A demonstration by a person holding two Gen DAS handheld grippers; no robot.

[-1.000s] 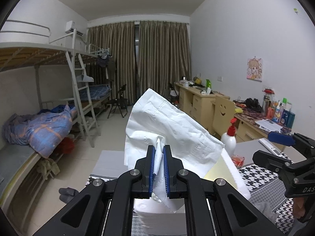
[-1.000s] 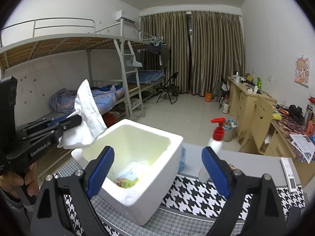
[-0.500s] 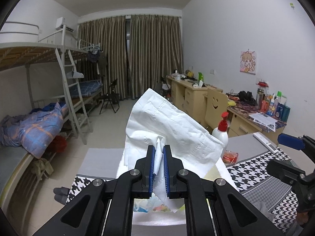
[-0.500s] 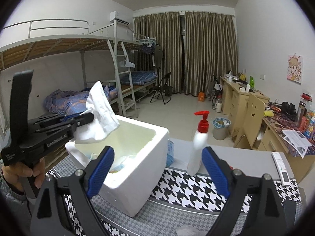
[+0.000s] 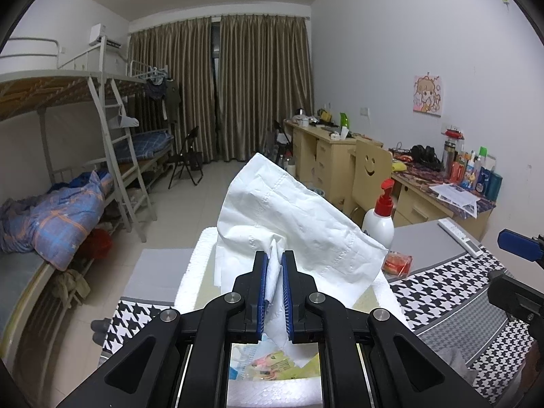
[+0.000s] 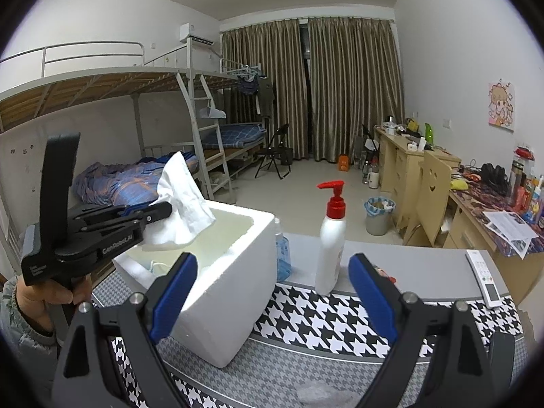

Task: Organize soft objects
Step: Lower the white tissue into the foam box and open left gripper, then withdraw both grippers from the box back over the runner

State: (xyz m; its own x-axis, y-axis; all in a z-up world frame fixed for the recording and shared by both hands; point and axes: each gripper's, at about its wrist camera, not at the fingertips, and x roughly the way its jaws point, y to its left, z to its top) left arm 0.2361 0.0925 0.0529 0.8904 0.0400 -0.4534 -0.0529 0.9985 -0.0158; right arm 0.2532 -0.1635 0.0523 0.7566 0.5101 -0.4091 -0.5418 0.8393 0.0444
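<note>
The left hand-held gripper (image 5: 274,292) is clamped on a white tissue (image 5: 292,224), its blue pads pressed together on a pinched fold while the rest of the sheet fans upward. It holds the tissue above the open top of the foam box (image 6: 234,292), over the box's left rim as the right wrist view shows it. Inside the box lie a few colourful packets (image 5: 272,369) and something pale on the bottom, too small to tell apart. The right hand-held gripper (image 6: 273,297) stands with its jaws wide apart and nothing between them, near the box's front corner. The box sits on a houndstooth mat (image 6: 326,323) on the surface. Just right of the box stands a white pump bottle (image 6: 331,244) with a red top; behind the box's right corner is a blue-tinted bottle (image 6: 282,255).
</note>
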